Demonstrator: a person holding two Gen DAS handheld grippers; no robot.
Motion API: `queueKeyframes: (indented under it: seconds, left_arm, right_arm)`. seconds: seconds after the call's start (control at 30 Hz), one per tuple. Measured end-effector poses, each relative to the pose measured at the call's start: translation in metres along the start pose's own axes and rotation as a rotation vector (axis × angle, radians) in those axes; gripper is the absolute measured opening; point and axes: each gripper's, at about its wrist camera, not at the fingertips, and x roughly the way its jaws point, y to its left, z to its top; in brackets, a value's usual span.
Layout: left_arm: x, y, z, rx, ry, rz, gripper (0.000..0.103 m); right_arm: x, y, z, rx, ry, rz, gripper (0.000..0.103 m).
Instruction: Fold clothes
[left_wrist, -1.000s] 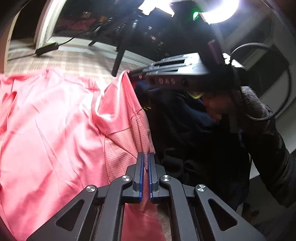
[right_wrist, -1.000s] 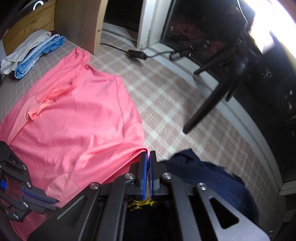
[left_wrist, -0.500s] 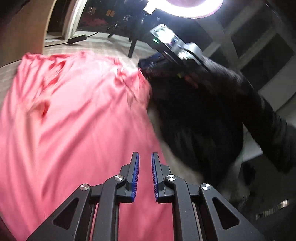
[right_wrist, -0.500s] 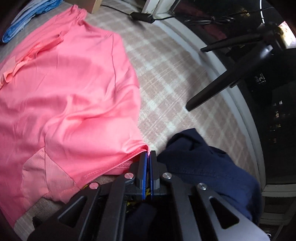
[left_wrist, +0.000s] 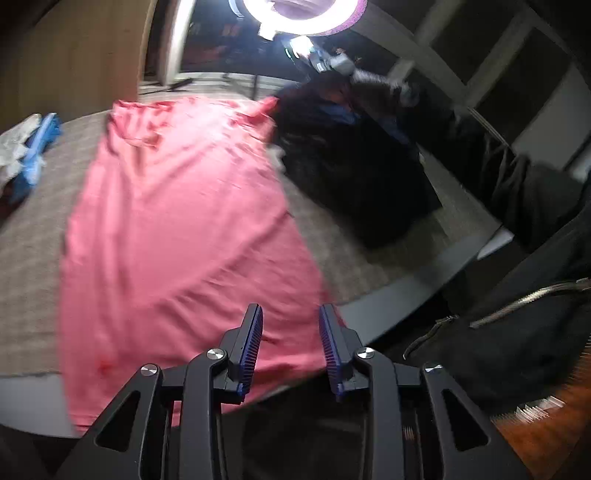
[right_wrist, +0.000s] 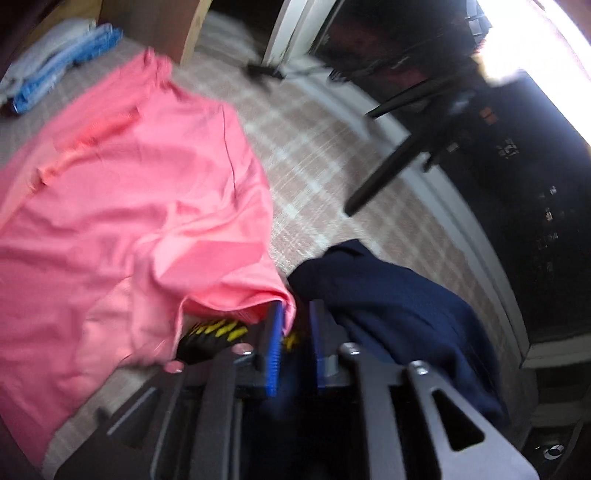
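A pink shirt (left_wrist: 177, 229) lies spread flat on the checked cloth surface (left_wrist: 26, 251). My left gripper (left_wrist: 290, 332) hovers over the shirt's near hem, its jaws opening with nothing pinched between them. In the right wrist view the pink shirt (right_wrist: 129, 192) ends in a bunched corner at my right gripper (right_wrist: 295, 321). Those jaws are opening too. The corner still drapes against the left pad (right_wrist: 275, 332), and the other pad stands clear of it.
A navy garment (right_wrist: 388, 295) lies heaped right of the shirt, and shows as a dark pile (left_wrist: 351, 166) in the left wrist view. Folded blue and white clothes (right_wrist: 55, 62) sit far left. A black tripod leg (right_wrist: 388, 170) slants over the surface. A black-and-yellow item (right_wrist: 210, 332) lies under the shirt corner.
The left gripper let go of the raised shirt edge and drew back to the near hem, jaws parting. The shirt now lies flat. The right gripper's jaws opened at the corner.
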Motion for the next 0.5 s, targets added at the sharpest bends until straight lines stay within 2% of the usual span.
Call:
queueKeyframes:
  seconds: [0.13, 0.2, 0.27, 0.3, 0.37, 0.5]
  left_arm:
    - [0.069, -0.049, -0.035, 0.112, 0.064, 0.018, 0.032]
    - [0.088, -0.071, -0.046, 0.207, 0.072, 0.071, 0.032]
    - [0.087, -0.079, -0.052, 0.205, 0.111, 0.046, 0.030]
    - [0.072, -0.076, -0.056, 0.174, 0.089, 0.001, 0.030]
    - [0.039, -0.068, -0.065, 0.108, 0.035, -0.095, 0.040]
    - [0.033, -0.053, -0.058, 0.080, 0.010, 0.014, 0.040]
  right_arm:
    - [-0.032, 0.005, -0.027, 0.038, -0.018, 0.034, 0.022]
    - [-0.043, 0.005, -0.042, 0.059, -0.018, 0.055, 0.022]
    - [-0.053, 0.005, -0.056, 0.079, -0.018, 0.076, 0.022]
    - [-0.062, 0.002, -0.065, 0.082, -0.025, 0.068, 0.022]
    - [-0.086, -0.008, -0.081, 0.086, -0.051, 0.036, 0.022]
    - [-0.126, -0.052, -0.099, 0.215, -0.137, 0.001, 0.022]
